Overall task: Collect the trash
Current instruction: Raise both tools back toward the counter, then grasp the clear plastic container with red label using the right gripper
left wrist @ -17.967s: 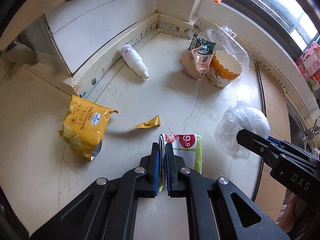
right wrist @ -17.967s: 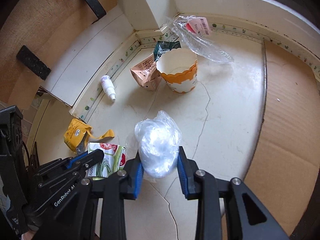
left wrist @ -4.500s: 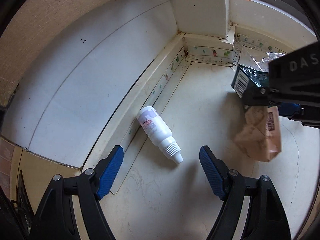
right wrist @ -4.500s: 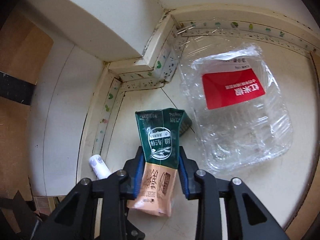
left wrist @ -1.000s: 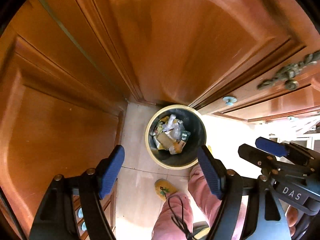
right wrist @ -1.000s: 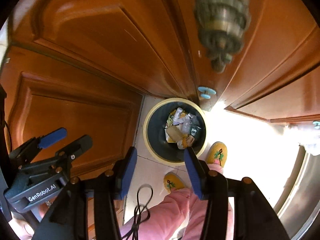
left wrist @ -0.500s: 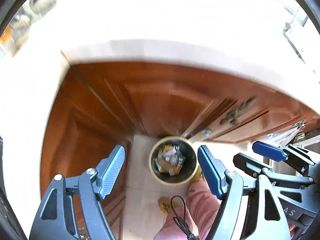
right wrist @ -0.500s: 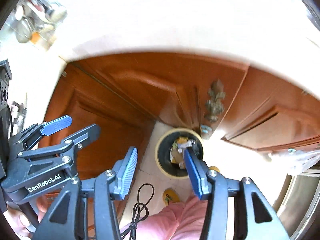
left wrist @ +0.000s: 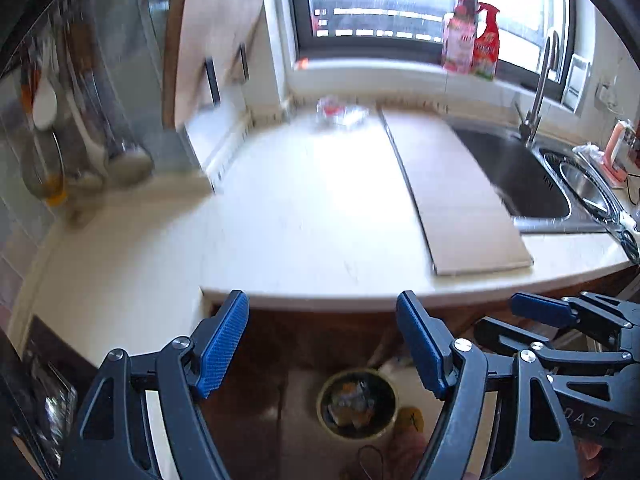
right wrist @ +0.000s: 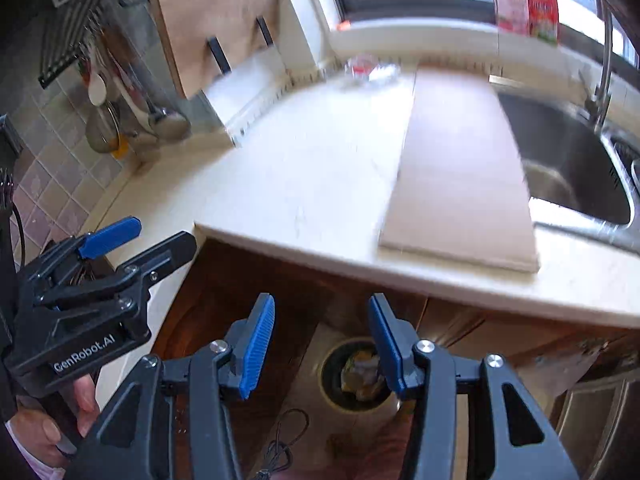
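Left wrist view: we hold both tools wide and empty above the counter (left wrist: 320, 216) edge.
Our left tool (left wrist: 322, 344) and right tool (right wrist: 322, 340) grip nothing; the trash bin (left wrist: 357, 403), filled with wrappers, sits on the floor below, while a clear plastic tray (left wrist: 340, 114) lies at the counter's far edge.

Grippers showing: two, left gripper (left wrist: 322, 344) and right gripper (right wrist: 320, 340)
Bins sitting below: one bin (left wrist: 357, 404)
Clear trays lying: one clear tray (left wrist: 340, 114)
Cardboard sheets lying: one cardboard sheet (left wrist: 452, 192)
Spray bottles standing: two, pink bottle (left wrist: 458, 40) and red bottle (left wrist: 486, 44)

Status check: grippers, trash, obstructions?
Left gripper and right gripper open, empty. Clear plastic tray alone on pale countertop. Path clear.
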Demonstrator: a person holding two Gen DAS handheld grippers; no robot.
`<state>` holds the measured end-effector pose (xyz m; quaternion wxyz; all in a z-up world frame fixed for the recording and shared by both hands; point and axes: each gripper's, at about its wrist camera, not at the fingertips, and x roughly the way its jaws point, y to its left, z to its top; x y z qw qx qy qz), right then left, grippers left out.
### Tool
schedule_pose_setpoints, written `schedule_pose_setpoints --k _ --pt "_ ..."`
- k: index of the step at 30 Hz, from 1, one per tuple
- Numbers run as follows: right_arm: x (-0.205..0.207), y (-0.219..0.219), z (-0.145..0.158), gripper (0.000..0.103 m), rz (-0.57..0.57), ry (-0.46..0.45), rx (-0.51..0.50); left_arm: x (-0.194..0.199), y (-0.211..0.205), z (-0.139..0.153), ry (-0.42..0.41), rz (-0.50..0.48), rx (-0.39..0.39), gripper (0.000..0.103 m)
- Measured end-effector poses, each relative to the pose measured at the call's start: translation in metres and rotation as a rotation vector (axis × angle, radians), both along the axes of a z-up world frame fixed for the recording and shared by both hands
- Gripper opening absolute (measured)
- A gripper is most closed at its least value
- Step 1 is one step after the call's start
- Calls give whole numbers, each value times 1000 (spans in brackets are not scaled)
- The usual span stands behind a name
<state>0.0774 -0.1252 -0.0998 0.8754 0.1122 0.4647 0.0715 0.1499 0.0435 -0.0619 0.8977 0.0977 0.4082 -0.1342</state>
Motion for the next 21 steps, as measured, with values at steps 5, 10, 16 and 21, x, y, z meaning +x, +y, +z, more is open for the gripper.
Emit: schedule_pose_setpoints --k 5,10,16,21 --pt "8 -16 42 50 -40 -72 1 9 -3 58 -142 -1 -4 77" --pt "26 -27 87 50 -79 -128 4 20 -1 110 -249 -7 30 89" --pt "60 -42 129 50 -91 -125 30 48 -9 141 -248 -28 67 89" --pt "103 -62 155 56 -111 -133 61 79 -25 157 -238 -39 79 97"
